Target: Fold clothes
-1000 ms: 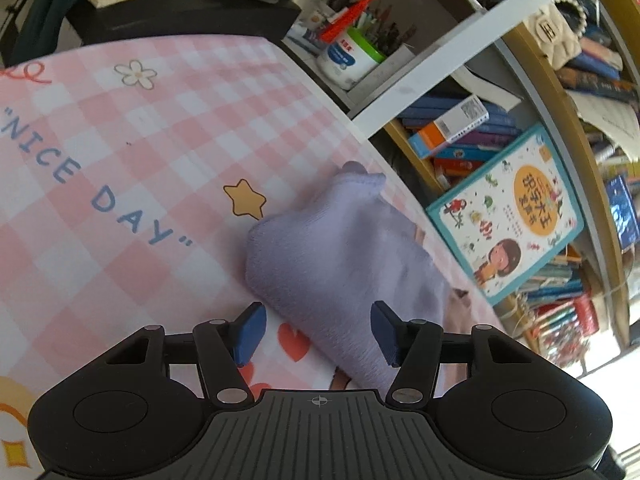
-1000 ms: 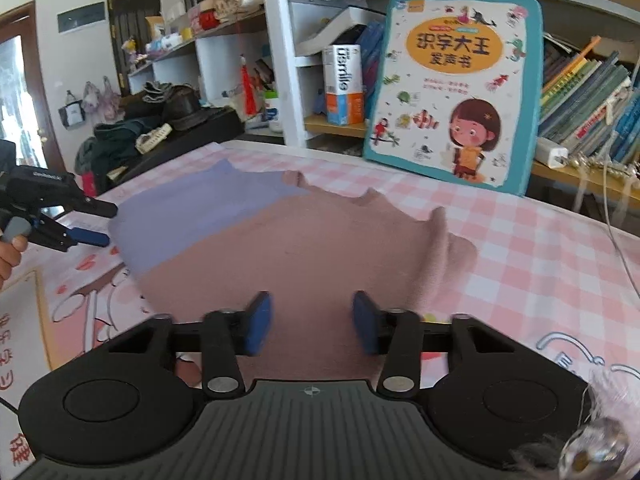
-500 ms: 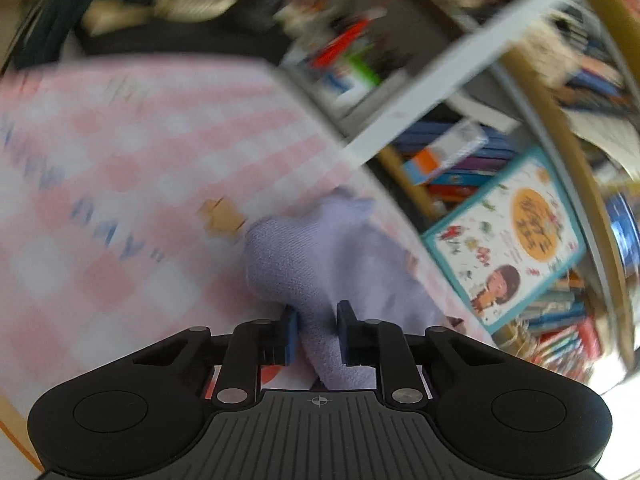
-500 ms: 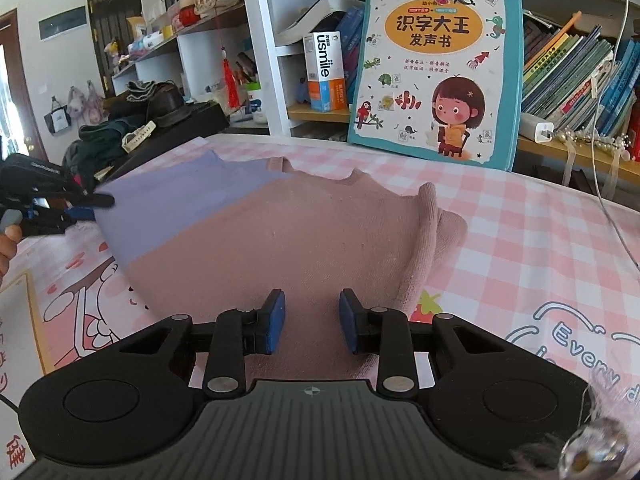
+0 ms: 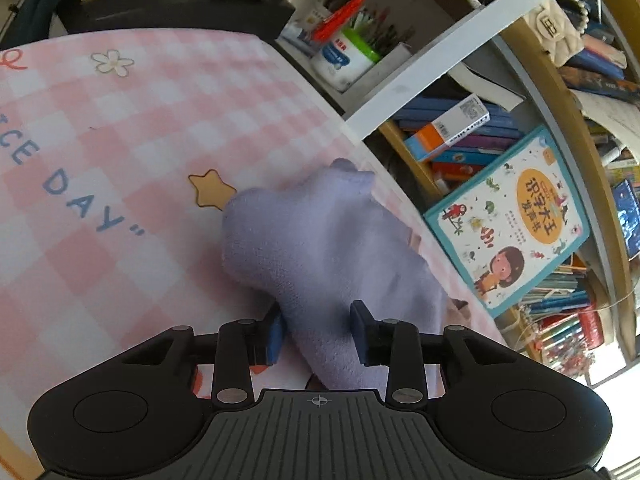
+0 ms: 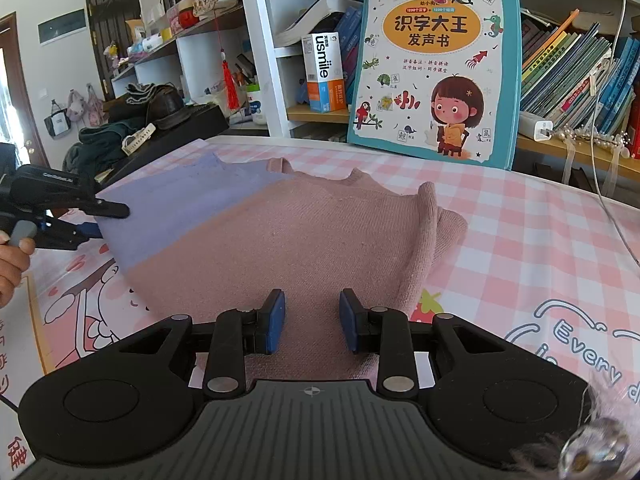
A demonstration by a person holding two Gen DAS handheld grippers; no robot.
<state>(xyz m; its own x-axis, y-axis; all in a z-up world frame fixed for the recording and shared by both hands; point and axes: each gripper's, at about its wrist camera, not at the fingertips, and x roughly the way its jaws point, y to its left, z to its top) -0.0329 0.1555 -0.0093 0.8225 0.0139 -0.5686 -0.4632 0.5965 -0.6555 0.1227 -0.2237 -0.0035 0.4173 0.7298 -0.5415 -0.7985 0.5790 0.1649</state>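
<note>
Lying part-folded on checked tablecloth (image 6: 520, 216), just in front of picture book (image 6: 434, 68): sweater (image 6: 304, 240), right side doubled over, lilac side flat. Left gripper (image 5: 318, 330) opening, lilac edge between, pads not pressing. Right gripper (image 6: 312, 320) parted, straddling pink hem, pinching nothing. Remaining: further folds.

The sweater (image 6: 304, 236) was dusty pink with a lilac sleeve (image 5: 320, 240), lying on a cloth (image 5: 120, 128) checked in pink and white, printed with blue letters, a yellow star and a white flower. Both black grippers (image 6: 312, 316) had blue pads (image 6: 276, 320). The book (image 6: 436, 68) was teal-edged, white with an orange title patch.
</note>
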